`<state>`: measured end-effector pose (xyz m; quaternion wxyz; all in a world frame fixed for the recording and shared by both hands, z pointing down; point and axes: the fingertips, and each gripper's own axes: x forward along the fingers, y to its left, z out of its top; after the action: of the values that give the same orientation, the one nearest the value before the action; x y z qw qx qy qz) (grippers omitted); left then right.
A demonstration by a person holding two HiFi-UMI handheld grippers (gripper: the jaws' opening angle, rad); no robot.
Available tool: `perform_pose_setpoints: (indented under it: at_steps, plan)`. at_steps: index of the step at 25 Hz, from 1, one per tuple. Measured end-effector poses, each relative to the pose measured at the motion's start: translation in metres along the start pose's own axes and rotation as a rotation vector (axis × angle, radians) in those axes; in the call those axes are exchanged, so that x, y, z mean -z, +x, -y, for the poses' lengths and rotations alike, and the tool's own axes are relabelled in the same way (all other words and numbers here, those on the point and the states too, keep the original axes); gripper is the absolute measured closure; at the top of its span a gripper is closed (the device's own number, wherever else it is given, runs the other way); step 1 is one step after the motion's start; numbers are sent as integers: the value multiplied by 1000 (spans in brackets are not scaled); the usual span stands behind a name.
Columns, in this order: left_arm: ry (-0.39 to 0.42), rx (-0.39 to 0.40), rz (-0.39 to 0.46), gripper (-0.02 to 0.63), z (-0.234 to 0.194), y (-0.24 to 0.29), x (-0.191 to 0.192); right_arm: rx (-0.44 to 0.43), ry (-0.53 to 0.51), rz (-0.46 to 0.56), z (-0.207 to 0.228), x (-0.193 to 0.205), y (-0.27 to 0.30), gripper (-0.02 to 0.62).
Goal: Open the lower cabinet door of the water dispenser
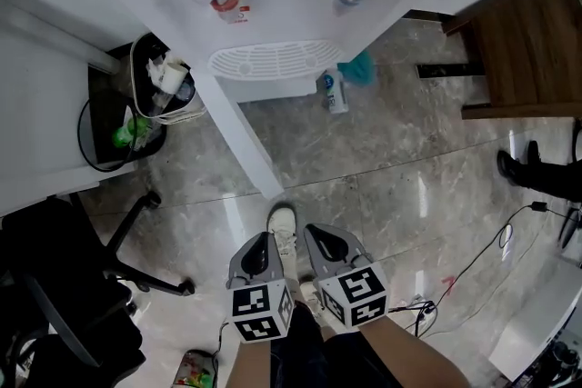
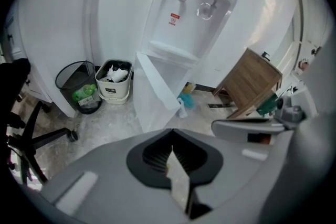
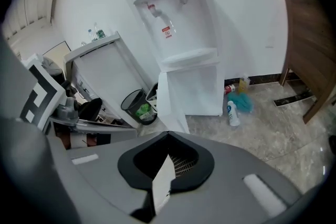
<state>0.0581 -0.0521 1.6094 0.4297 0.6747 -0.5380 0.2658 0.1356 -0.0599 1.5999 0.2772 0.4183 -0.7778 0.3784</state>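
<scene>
Already swung wide, the lower cabinet door (image 1: 238, 136) of the white water dispenser (image 1: 273, 4) is shown from a camera that looks steeply down. The dispenser stands at 12 o'clock, with two taps above a slotted drip tray (image 1: 273, 59). The door is hinged at the dispenser's lower left and juts out across the marble floor toward 6 o'clock, so that its free edge lies nearest the person.

At 6 o'clock two grey hand-held tools are seen side by side above the person's legs, well apart from the door. The left gripper (image 1: 262, 252) is pressed together with nothing between its jaws, and the right gripper (image 1: 324, 243) is likewise pressed together and empty.

A white waste bin (image 1: 164, 91) full of rubbish is placed at 10 o'clock beside the dispenser. A small bottle (image 1: 335, 93) lies on the floor at 1 o'clock, a wooden cabinet (image 1: 527, 41) is found at 2 o'clock, and a black office chair (image 1: 73, 286) at 8 o'clock.

The door is judged to be a thin, stiff, light panel — smooth and glossy, so likely slippery under the pads. It would best be taken at its free edge, farthest from the hinge, where little force is needed to swing it. The opening appears to be done.
</scene>
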Motion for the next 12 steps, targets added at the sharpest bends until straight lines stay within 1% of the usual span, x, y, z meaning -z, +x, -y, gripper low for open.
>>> perform_pose_setpoints:
  at_steps: [6,12]
  plan:
    - [26,7,-10,600,19,-24,1,6,79,-11,-3,5,-29,603]
    - [21,5,-9,600,21,-26,2,10,83,-16,1,7,-32,603]
